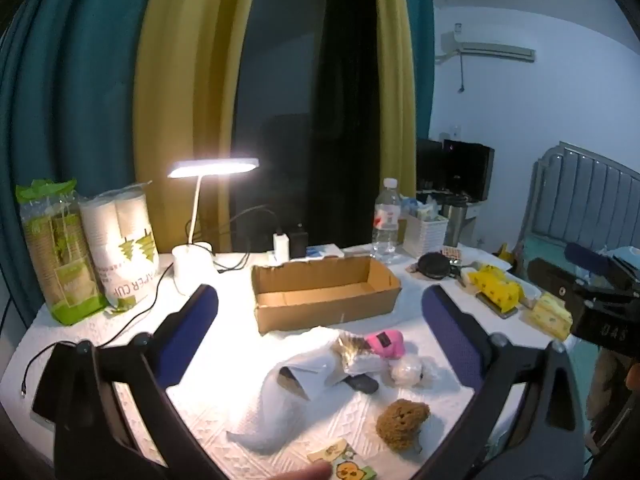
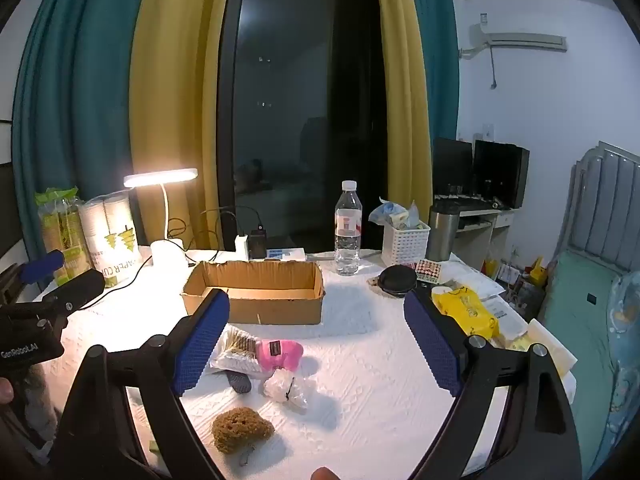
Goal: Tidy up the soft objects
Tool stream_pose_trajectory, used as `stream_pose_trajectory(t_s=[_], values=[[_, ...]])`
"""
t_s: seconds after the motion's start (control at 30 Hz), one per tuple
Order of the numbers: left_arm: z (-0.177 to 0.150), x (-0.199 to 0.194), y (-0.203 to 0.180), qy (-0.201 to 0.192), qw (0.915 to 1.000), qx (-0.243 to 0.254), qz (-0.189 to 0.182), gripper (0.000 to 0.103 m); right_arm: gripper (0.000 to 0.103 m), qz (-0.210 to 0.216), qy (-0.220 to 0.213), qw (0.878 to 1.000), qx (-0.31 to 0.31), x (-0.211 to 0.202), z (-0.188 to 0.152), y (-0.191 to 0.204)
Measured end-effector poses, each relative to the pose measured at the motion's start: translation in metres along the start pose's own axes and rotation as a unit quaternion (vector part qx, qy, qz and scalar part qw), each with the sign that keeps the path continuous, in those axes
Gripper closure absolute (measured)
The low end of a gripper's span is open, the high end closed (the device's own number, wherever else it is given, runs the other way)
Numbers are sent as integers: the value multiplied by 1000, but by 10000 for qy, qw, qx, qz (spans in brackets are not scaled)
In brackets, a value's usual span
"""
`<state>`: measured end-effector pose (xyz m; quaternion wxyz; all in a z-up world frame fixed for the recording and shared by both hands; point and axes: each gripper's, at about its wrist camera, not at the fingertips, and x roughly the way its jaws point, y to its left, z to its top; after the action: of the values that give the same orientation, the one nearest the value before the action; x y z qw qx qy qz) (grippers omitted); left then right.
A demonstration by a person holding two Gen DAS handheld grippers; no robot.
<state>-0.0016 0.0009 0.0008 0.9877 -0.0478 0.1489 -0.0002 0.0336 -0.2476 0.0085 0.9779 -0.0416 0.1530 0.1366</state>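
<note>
An open cardboard box (image 1: 326,294) (image 2: 256,294) stands empty in the middle of the white-covered table. In front of it lie a pink plush toy (image 1: 386,343) (image 2: 279,353), a brown sponge (image 1: 402,424) (image 2: 240,429), a clear crumpled bag (image 1: 406,370) (image 2: 286,389), a white packet (image 1: 356,356) (image 2: 236,350) and white cloth (image 1: 296,392). My left gripper (image 1: 320,320) is open and empty above the pile. My right gripper (image 2: 316,336) is open and empty above the same things.
A lit desk lamp (image 1: 212,170), paper cup packs (image 1: 120,248), chargers (image 1: 288,244), a water bottle (image 2: 347,232), a white basket (image 2: 405,242), a black round case (image 2: 396,280) and yellow tissue packs (image 2: 466,312) ring the table. A bed (image 2: 580,320) lies right.
</note>
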Motion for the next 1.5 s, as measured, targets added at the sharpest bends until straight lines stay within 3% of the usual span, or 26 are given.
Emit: stream_pose_trajectory(t_s=[0.2, 1.5], values=[[-4, 4, 0, 166, 9999, -31, 2, 1, 12, -34, -83, 9999, -87, 3, -2, 5], [-1, -3, 2, 128, 9999, -57, 83, 1, 12, 71, 3, 9999, -85, 0, -5, 11]])
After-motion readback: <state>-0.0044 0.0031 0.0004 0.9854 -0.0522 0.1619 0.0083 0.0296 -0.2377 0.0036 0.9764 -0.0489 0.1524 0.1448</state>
